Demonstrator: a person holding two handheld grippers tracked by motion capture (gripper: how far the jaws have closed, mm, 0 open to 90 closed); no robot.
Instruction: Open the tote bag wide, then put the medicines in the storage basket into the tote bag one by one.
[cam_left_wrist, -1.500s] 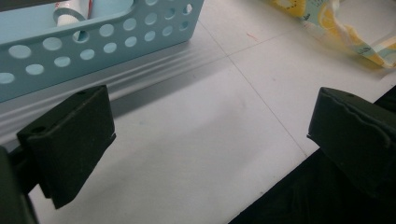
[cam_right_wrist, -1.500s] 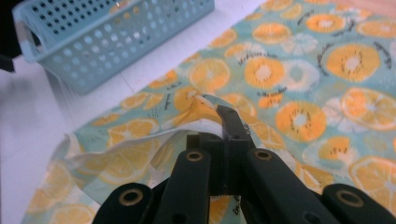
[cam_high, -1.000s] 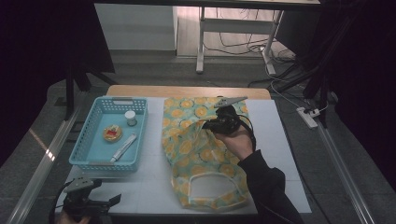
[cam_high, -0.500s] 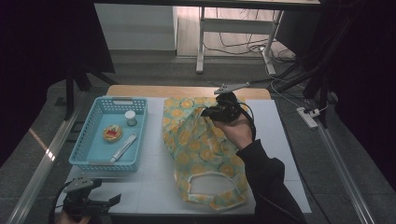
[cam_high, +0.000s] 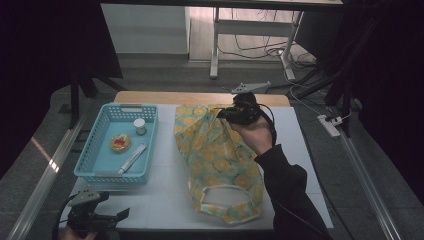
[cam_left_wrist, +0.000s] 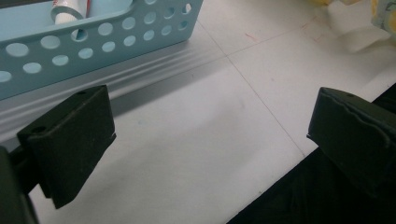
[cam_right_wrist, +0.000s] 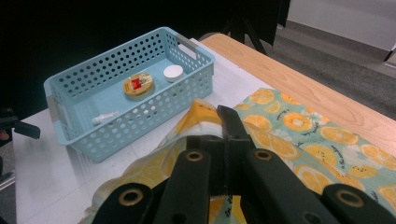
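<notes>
Right gripper (cam_high: 226, 114) over the far end of the orange-print bag (cam_high: 220, 165), jaws closed on a pinch of its fabric; in the right gripper view the cloth peaks up at the jaw tips (cam_right_wrist: 205, 114). Bag is soft, thin, crinkled cloth, yellow with orange-slice print on pale green; lies on the white counter (cam_high: 165, 200) just right of the blue basket (cam_high: 95, 165). Long axis runs from the far counter edge toward the person, handle opening (cam_high: 222, 195) at the near end, flat on the counter.

The far end is lifted by the pinch, the near end rests. Judgement: any further pull upward peels the bag along that axis.

Left gripper (cam_high: 117, 215) at the counter's near edge, below the basket, jaws wide apart and empty; well apart from the bag, so the right is the working hand.

Basket: rigid perforated plastic, holding a round tin (cam_high: 120, 143), small white-capped jar (cam_high: 139, 125), tube (cam_high: 132, 158).
</notes>
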